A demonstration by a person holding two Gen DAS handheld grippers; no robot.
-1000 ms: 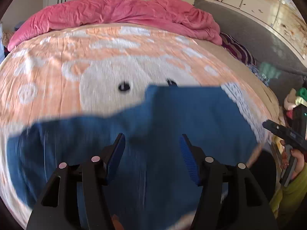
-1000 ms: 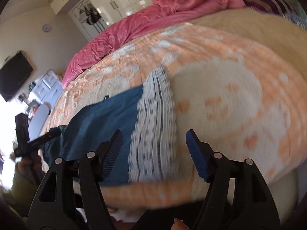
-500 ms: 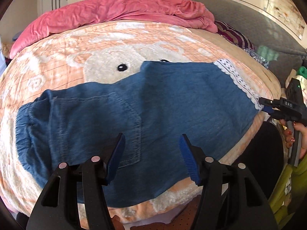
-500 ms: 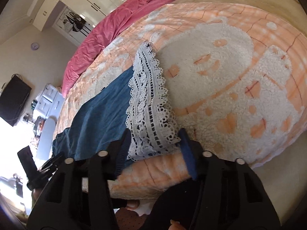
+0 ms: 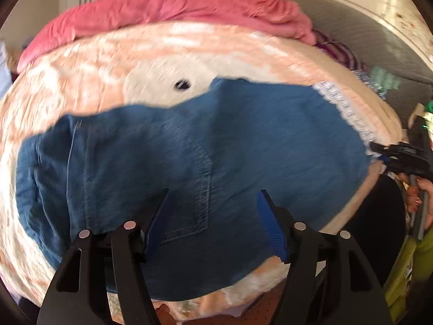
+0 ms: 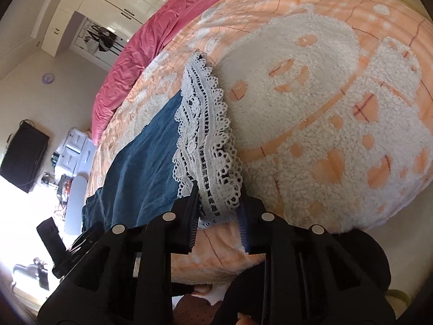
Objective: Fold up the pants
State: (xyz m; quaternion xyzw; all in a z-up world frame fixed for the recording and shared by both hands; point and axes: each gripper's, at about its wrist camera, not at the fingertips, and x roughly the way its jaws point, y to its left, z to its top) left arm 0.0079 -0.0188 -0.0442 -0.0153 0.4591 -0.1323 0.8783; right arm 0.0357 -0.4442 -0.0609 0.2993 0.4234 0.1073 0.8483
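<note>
Pants (image 5: 189, 162) are lying flat on the orange blanket (image 6: 324, 108), and the right gripper (image 6: 219, 216), wide a second ago, is closing on their lace hem (image 6: 205, 135). The left gripper (image 5: 213, 222) is hovering above the pocket, jaws opening and empty, so the fold is probably starting.

**No legible writing in either view**

Nothing can be read in these pictures. In the left wrist view the right gripper (image 5: 384, 153) at the right edge carries a small pale mark on its black body, but blur makes it unreadable. In the right wrist view a round purple wall clock (image 6: 48, 78) hangs on the far wall, too small for any numerals to be made out. The pants (image 5: 189, 178), with their lace hem (image 6: 205, 140), show no label or brand.
</note>
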